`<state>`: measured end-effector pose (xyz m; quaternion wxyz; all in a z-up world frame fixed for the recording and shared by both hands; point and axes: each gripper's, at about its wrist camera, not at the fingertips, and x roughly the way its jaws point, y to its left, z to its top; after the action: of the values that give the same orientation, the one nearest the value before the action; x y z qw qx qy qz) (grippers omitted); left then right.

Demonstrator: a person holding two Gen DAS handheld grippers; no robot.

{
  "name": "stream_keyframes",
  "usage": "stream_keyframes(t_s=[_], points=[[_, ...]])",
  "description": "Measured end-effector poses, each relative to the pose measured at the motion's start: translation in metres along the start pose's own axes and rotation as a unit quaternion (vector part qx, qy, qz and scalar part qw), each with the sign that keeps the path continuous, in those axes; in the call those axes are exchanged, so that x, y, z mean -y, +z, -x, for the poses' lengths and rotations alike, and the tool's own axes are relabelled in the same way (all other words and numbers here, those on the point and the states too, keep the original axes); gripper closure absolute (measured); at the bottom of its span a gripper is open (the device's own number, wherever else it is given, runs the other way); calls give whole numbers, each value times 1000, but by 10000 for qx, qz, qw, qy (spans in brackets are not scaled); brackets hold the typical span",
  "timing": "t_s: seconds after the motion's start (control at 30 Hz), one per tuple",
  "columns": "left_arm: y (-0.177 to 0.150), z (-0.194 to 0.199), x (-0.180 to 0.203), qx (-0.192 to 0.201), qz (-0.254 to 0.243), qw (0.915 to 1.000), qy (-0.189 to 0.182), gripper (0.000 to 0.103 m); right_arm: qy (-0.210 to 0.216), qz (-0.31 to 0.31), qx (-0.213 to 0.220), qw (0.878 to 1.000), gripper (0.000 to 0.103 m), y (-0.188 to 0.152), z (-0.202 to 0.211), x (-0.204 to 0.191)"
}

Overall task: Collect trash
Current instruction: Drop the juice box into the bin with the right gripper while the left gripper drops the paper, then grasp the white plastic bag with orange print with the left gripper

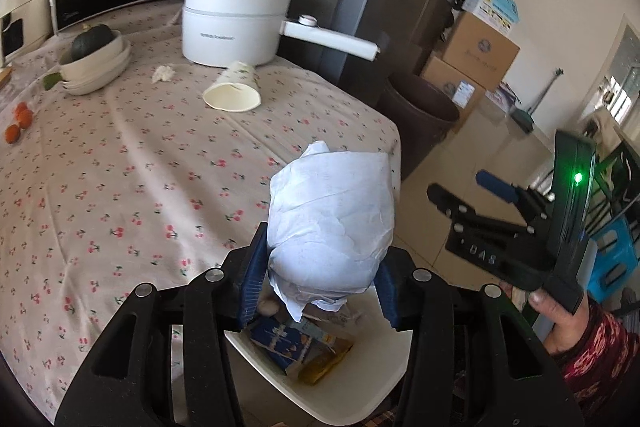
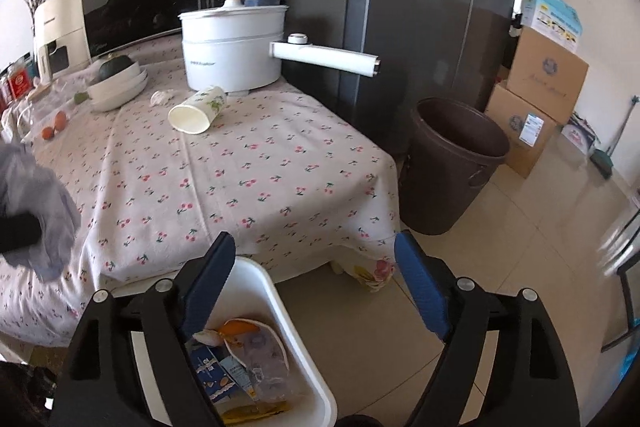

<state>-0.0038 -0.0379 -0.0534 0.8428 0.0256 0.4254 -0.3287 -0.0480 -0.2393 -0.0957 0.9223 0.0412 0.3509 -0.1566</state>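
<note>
The left gripper (image 1: 320,283) clamps a crumpled tissue (image 1: 330,223) above the white bin (image 1: 352,387) for dropping, while the right gripper (image 2: 316,287) hangs released and empty.

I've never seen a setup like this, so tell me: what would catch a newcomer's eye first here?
Probably the big crumpled white paper wad clamped in the left gripper, held over a white bin of wrappers beside the table. Next, the right gripper, open and empty above that bin. Farther back, a paper cup lies tipped on the cherry-print tablecloth before a white electric pot.
</note>
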Motion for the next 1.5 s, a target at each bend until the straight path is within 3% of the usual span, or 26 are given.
stream_keyframes(t_s=[0.2, 0.47, 0.73, 0.93, 1.1, 1.27, 1.5], points=[[-5, -15, 7, -258, -137, 9996, -34, 55, -97, -130, -5, 9999, 19, 3, -2, 8], [-7, -30, 9, -497, -204, 9986, 1, 33, -138, -151, -74, 9998, 15, 3, -8, 8], [-4, -40, 6, -566, -102, 9982, 173, 26, -113, -315, -116, 9994, 12, 7, -9, 12], [6, -45, -7, -444, 109, 9973, 573, 14, 53, -442, -287, 9986, 9, 6, -14, 13], [18, -50, -31, -338, 340, 9935, 1037, 13, 358, -582, -523, 9963, 9, 4, -21, 12], [46, -61, -72, -122, 658, 9843, 1632, 13, 832, -899, -707, 9899, 9, 7, -24, 11], [114, -110, -145, -248, 1126, 9670, 2271, 13, 1330, -1020, -952, 9813, 9, 9, -30, 5]])
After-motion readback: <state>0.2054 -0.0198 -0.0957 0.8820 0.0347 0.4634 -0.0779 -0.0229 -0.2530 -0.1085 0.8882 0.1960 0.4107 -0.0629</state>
